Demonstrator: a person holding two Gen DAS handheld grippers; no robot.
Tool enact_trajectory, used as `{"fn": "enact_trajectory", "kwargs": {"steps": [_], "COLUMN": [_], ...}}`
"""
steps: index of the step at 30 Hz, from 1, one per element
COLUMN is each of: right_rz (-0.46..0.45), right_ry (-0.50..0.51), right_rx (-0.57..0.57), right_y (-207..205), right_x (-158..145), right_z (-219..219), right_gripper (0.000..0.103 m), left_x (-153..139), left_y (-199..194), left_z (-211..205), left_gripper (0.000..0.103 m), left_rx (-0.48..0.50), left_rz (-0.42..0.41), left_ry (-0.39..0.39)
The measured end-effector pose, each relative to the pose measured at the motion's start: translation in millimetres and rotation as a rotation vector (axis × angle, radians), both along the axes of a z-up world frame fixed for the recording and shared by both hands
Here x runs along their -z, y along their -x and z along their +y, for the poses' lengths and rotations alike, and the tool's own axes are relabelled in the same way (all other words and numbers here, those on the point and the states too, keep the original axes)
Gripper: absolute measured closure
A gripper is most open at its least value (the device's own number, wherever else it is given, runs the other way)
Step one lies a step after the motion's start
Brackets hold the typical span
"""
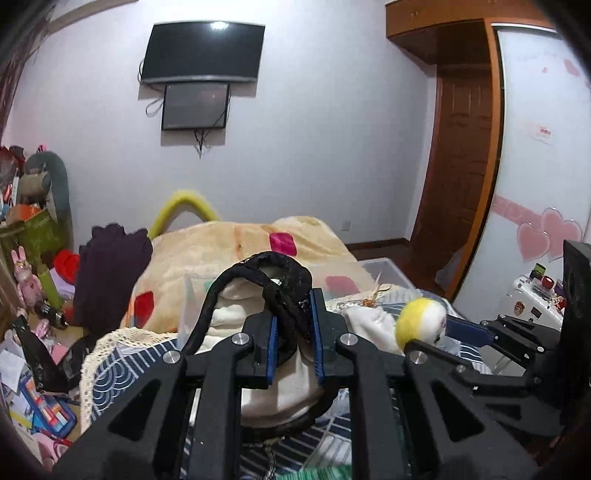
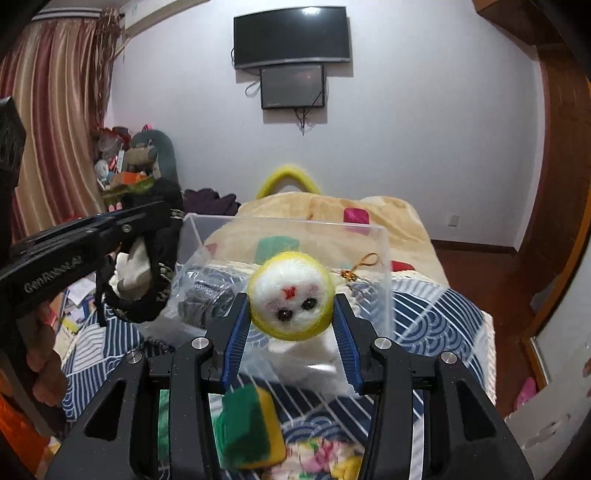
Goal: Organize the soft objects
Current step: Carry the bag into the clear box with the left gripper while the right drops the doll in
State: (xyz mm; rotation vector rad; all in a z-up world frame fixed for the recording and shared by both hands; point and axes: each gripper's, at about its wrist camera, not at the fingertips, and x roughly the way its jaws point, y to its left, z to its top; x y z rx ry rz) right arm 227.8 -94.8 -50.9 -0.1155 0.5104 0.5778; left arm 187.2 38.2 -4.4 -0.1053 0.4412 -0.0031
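Note:
My left gripper [image 1: 293, 306] is shut on a black-edged cream cloth item [image 1: 280, 284], held above the bed; it also shows at the left of the right wrist view [image 2: 147, 273]. My right gripper [image 2: 291, 306] is shut on a yellow-and-white felt ball toy with a face [image 2: 290, 293], held just in front of a clear plastic box [image 2: 369, 236]. The toy also shows in the left wrist view [image 1: 421, 321]. A grey knitted item [image 2: 203, 299] lies inside the box. A green-and-yellow sponge [image 2: 251, 428] lies on the bed below my right gripper.
The bed has a blue-and-white patterned cover [image 2: 432, 314] and a cream blanket [image 1: 221, 251]. A cluttered shelf with plush toys [image 1: 33, 206] stands left. A wooden door [image 1: 461, 147] and white wardrobe [image 1: 543, 147] are right. A TV [image 2: 291, 35] hangs on the wall.

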Motion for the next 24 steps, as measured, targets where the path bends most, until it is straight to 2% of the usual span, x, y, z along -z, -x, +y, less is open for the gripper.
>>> {"fn": "enact_trajectory", "kwargs": {"steps": [7,11,12,13,14,15,16,21,23,24], "right_rz": [0.047,0.074,0.074,0.076,0.074,0.065,0.056,0.007,-0.001,-0.006], "right_ry": [0.072,0.119,0.118,0.118,0.118,0.121,0.123,0.106,0.093,0.086], "right_rx": [-0.019,-0.03,-0.031,-0.034,-0.041,-0.044,-0.041,-0.03,-0.027,-0.025], "right_y": [-22.2,-27.8,-26.9,-25.8,-24.3,-21.7,-20.0,-10.8,-8.5,-8.1], "right_x": [15.8,22.2,23.4,23.7,23.6,23.0,22.5,12.3,7.1,4.9], "right_z": [26.2,34.8,34.7,33.0,31.8,30.8,28.4,17.1,12.7,10.7], "right_gripper": [0.061,0.06,0.059,0.054,0.05,0.041,0.036,0.036,0.036,0.035], "left_x": [25.9,38.2,39.9,40.0,39.7,38.2,36.9,21.0,14.2,10.6], "left_y": [-38.2,-55.5,-55.4,-54.2,-51.1,-45.3,-42.0,-22.1,-11.2,-3.3], "left_z": [-1.7,-1.2,-0.2,1.1,2.4,2.8,3.1,3.7,3.5,3.1], "left_gripper": [0.088,0.086,0.077,0.062,0.055,0.046,0.044,0.04,0.036,0.03], "left_rx": [0.034,0.071,0.07,0.063,0.054,0.046,0.041,0.038,0.028,0.021], "left_rz": [0.078,0.173,0.18,0.181,0.172,0.154,0.142,0.111,0.1,0.084], "left_ry": [-0.006,0.022,0.026,0.035,0.046,0.053,0.051,0.034,0.019,0.008]}}
